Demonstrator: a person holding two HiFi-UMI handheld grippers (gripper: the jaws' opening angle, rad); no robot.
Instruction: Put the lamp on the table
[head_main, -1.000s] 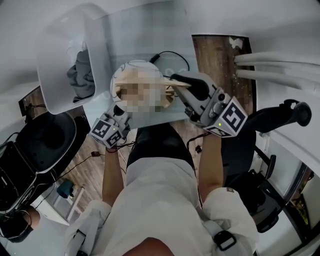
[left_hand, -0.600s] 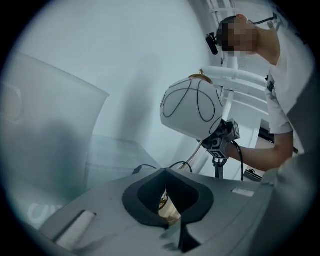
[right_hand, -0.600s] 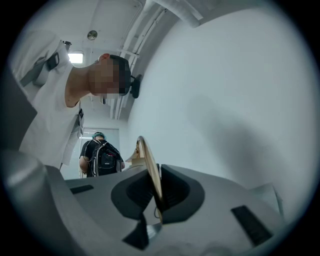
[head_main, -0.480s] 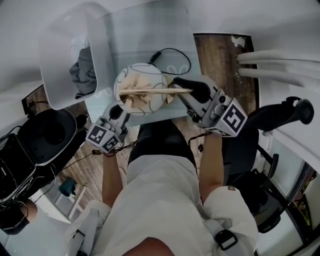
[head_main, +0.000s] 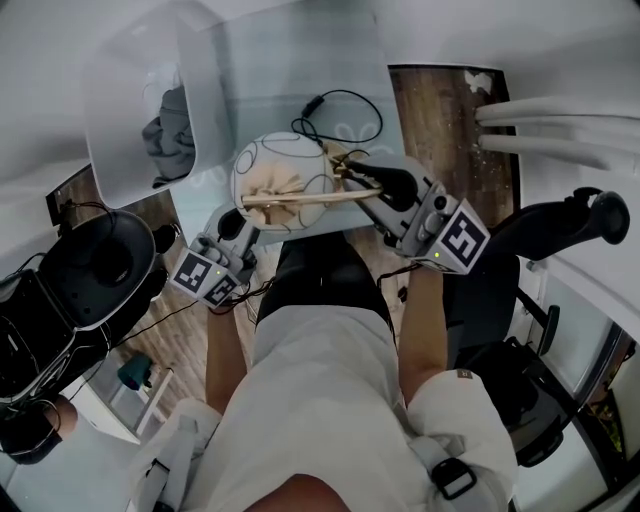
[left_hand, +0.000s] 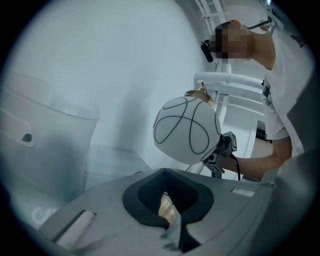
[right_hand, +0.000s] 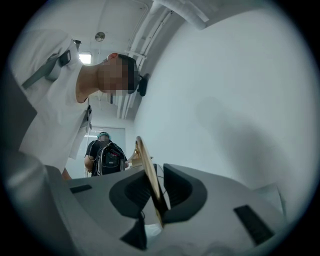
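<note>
Above the table (head_main: 300, 70), the left gripper (head_main: 238, 218) clamps the lamp (head_main: 283, 165).

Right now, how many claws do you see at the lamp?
2. The left claw is shut on a pale wooden part at the lower left of the lamp. The right claw, at its right, has a wooden leg between jaws that have just been opening.

Cable (head_main: 313, 104) end hidden under lamp (head_main: 283, 170); bin (head_main: 112, 160) contents indistinct
</note>
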